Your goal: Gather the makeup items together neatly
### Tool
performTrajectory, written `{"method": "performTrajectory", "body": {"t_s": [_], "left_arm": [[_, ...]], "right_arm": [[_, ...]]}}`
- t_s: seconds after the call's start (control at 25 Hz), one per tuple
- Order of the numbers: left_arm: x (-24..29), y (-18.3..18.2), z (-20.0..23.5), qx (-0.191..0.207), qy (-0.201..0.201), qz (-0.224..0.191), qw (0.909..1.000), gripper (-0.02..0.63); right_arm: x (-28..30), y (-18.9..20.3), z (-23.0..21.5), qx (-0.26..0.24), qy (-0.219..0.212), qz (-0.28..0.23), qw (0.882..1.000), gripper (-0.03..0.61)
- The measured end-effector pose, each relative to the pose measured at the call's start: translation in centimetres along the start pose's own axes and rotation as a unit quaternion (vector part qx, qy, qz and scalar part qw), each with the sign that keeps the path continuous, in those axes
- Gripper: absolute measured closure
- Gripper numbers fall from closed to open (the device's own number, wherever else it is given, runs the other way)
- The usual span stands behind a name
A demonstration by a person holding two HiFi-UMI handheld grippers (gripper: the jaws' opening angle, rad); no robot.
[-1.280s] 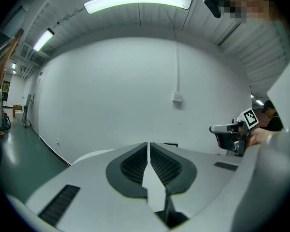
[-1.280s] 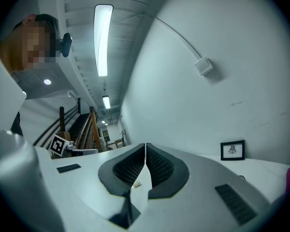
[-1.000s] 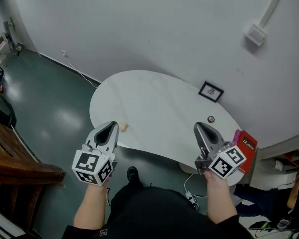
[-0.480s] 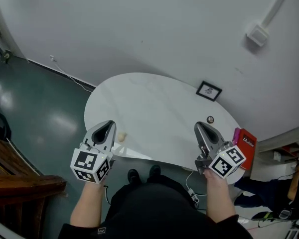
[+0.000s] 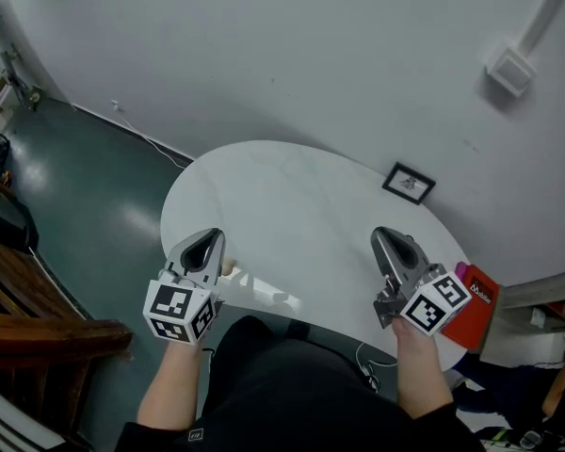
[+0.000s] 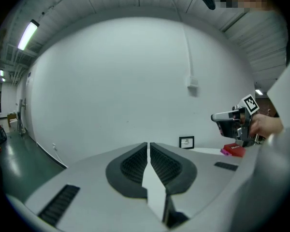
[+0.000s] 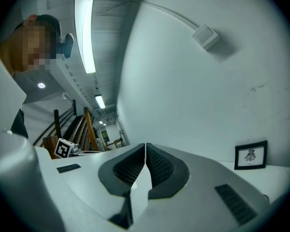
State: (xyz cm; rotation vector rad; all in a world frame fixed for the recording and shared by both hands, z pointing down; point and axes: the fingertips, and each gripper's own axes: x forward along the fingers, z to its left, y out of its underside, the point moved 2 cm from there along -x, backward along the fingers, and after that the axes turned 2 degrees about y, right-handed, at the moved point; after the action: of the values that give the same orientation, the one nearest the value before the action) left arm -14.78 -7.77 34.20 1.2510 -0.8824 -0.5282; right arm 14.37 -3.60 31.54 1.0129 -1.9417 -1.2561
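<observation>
A small beige item lies at the near left edge of the white oval table, just right of my left gripper. A red box with a pink item beside it sits at the table's right end, close behind my right gripper. Both grippers hover over the near edge, jaws shut and holding nothing. In the left gripper view the shut left gripper points across the table, with the red box beyond it. The right gripper shows its pads together.
A small black-framed picture leans on the wall at the table's far right, also visible as the frame and the frame. A wooden stair rail stands at the left. A white cable runs along the green floor.
The head view has shifted a little, so the table sits lower and further right in frame. Both grippers stay shut in much the same place. A small round item by the right gripper is now hidden.
</observation>
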Motion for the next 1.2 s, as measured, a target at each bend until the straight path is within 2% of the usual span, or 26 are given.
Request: {"method": "performTrajectory", "body": {"t_s": [0.2, 0.56, 0.72, 1.08, 1.2], "left_arm": [[0.5, 2.6, 0.7, -0.011, -0.030, 0.017, 0.9994, 0.586], [1.4, 7.4, 3.7, -0.032, -0.035, 0.034, 0.9983, 0.584], [1.9, 10.2, 3.9, -0.032, -0.031, 0.044, 0.9981, 0.534], [2.8, 16.7, 4.9, -0.044, -0.033, 0.089, 0.9945, 0.520], [3.3, 19.3, 4.8, -0.066, -0.035, 0.109, 0.9912, 0.474]], "right_arm": [[2.8, 1.3, -1.2, 0.012, -0.024, 0.021, 0.999, 0.541], [8.8, 3.3, 0.6, 0.030, -0.059, 0.064, 0.996, 0.543], [10.2, 4.5, 1.4, 0.031, -0.066, 0.085, 0.994, 0.541], [13.1, 8.1, 2.3, 0.042, -0.080, 0.141, 0.986, 0.541], [13.4, 8.7, 2.2, 0.043, -0.084, 0.154, 0.984, 0.541]]}}
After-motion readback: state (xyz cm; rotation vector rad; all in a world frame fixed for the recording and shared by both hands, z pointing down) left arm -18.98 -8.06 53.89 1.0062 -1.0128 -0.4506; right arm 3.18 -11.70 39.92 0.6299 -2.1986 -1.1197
